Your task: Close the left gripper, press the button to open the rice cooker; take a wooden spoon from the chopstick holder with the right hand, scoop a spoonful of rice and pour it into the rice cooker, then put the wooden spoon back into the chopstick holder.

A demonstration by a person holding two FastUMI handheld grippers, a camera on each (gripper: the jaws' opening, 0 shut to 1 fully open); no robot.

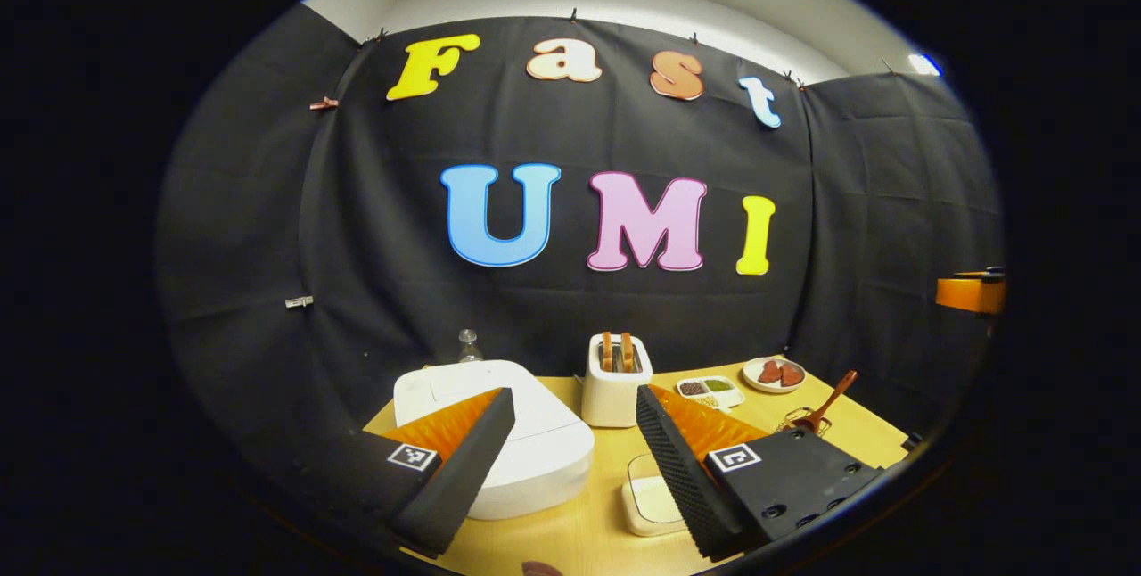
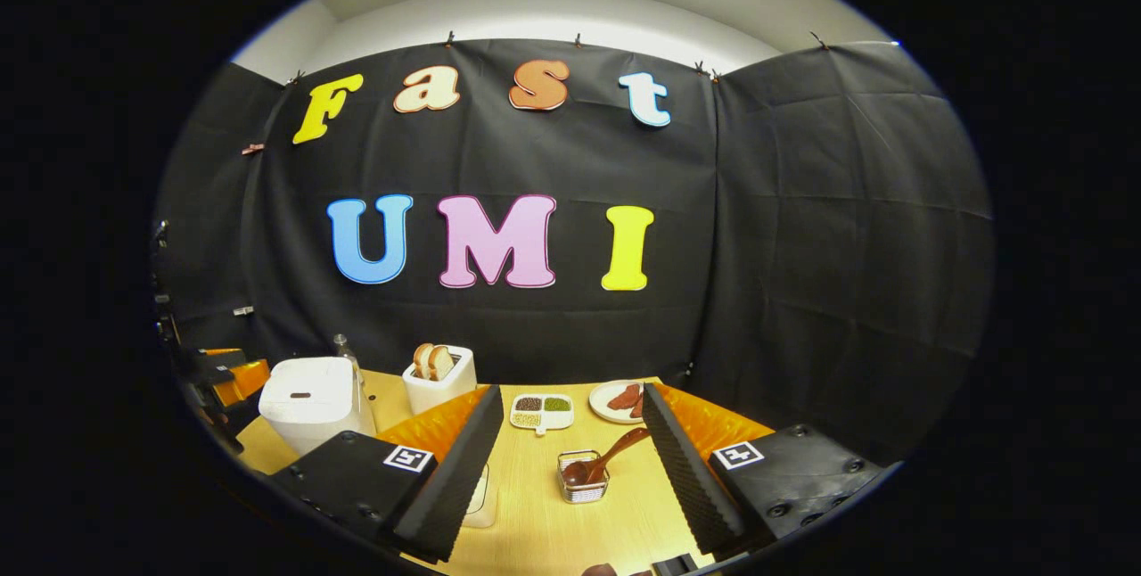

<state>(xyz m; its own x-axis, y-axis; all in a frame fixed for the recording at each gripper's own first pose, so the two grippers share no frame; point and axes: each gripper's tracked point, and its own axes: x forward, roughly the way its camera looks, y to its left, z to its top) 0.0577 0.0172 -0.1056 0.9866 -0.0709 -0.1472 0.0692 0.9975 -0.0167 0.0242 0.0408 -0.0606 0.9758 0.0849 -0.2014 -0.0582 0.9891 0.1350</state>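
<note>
Left gripper view looks over a wooden counter [image 1: 570, 531] with the left gripper [image 1: 575, 460] held above it, its fingers [image 1: 463, 469] spread wide apart and holding nothing. The white rice cooker [image 1: 517, 433] sits at about 7 o'clock, lid down, partly behind the left-hand finger. A white toaster [image 1: 613, 384] with two slices in its slots stands at 6 o'clock just beyond the finger gap. A small white container of rice [image 1: 651, 500] lies on the counter beside the right-hand finger. At 5 o'clock a wire chopstick holder [image 1: 802, 423] carries the wooden spoon [image 1: 829, 402], its handle leaning up and to the right. A divided dish of grains [image 1: 710, 391] and a plate of reddish pieces [image 1: 774, 374] lie beyond it, and a clear bottle [image 1: 469, 346] stands behind the cooker.

Right gripper view has the right gripper [image 2: 566, 469] also above the counter [image 2: 553, 531], its fingers [image 2: 686, 469] wide apart and empty. The chopstick holder [image 2: 583, 478] stands at 6 o'clock between the two fingers but beyond them, untouched, with the wooden spoon [image 2: 606, 462] resting in it, handle tilted toward 2 o'clock. The rice cooker [image 2: 312, 402] sits at 8 o'clock, with the toaster [image 2: 439, 380] next to it, and the divided dish [image 2: 541, 411] and plate [image 2: 619, 399] nearer the wall.
</note>
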